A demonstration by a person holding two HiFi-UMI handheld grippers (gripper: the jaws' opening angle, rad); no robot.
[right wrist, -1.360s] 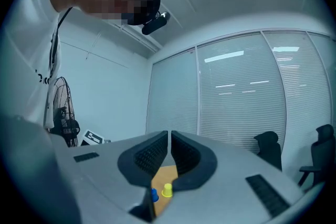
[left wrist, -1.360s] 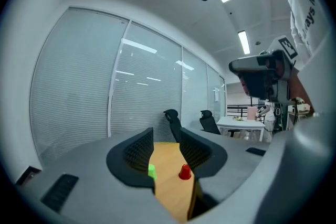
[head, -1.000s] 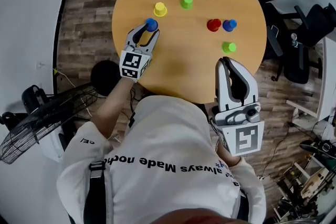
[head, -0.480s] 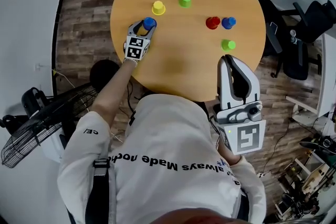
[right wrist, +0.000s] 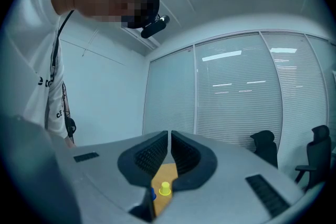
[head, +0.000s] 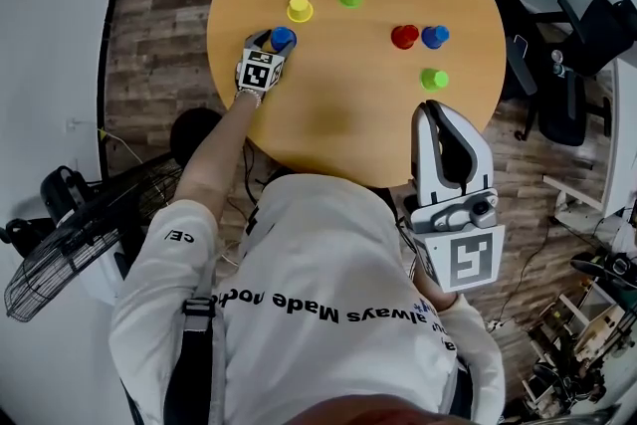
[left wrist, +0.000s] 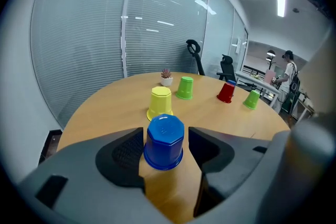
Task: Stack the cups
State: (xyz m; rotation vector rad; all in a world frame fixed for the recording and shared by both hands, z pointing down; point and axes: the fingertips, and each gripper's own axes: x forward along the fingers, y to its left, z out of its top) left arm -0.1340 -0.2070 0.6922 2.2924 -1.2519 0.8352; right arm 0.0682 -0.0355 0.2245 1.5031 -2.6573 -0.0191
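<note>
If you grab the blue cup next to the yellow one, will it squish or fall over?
Probably light and slightly squishy: the blue cup looks like thin plastic. Upside down on its wide rim, it likely won't tip easily. Its smooth, tapered sides might slip.

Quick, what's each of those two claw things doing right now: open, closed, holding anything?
Left gripper: open; its fingers have just been opening, with the blue cup standing between them, not gripped.
Right gripper: closed, holding nothing.
</note>
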